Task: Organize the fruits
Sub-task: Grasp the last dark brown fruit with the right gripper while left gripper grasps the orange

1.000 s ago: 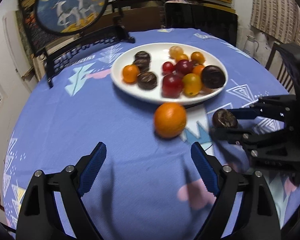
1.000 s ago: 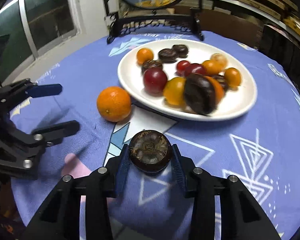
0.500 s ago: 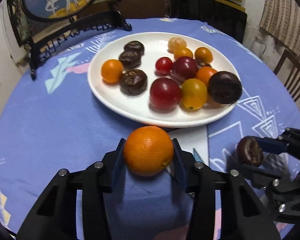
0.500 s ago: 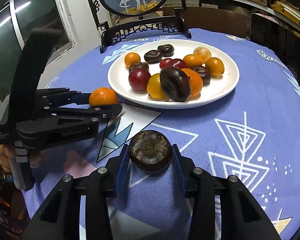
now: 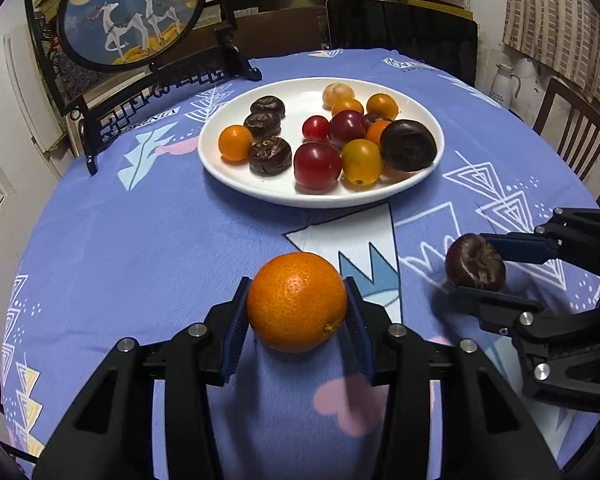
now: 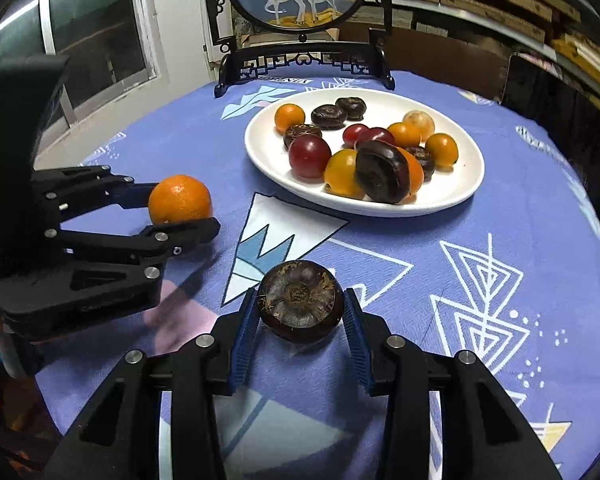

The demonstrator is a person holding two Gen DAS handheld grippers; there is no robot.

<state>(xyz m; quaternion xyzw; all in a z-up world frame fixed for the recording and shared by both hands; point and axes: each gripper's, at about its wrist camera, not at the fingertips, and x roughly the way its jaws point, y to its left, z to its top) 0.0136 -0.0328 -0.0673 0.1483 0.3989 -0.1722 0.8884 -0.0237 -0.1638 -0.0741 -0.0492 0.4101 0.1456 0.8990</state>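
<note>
Surface: round table under a blue cloth (image 5: pixel 140 248) printed with white triangles and pink hearts. Left wrist view, upper left: round painted screen (image 5: pixel 130 12) with two deer on a black carved stand; upper centre: wooden shelving; right edge: a white jug (image 5: pixel 504 84) and a wooden chair (image 5: pixel 572 128).

Centre of that view: white plate (image 5: pixel 236 176) bearing small orange, red and dark brown fruits.

Lower centre: left gripper (image 5: pixel 297 314) clamped on an orange (image 5: pixel 297 300), one blue pad on each side; its jaws have just been closing.

Right wrist view, lower centre: right gripper (image 6: pixel 300 312) clamped on a dark brown fruit (image 6: pixel 300 300), pads against both flanks.

Writing: mirrored white lettering on the cloth by the stand, not legible.
</note>
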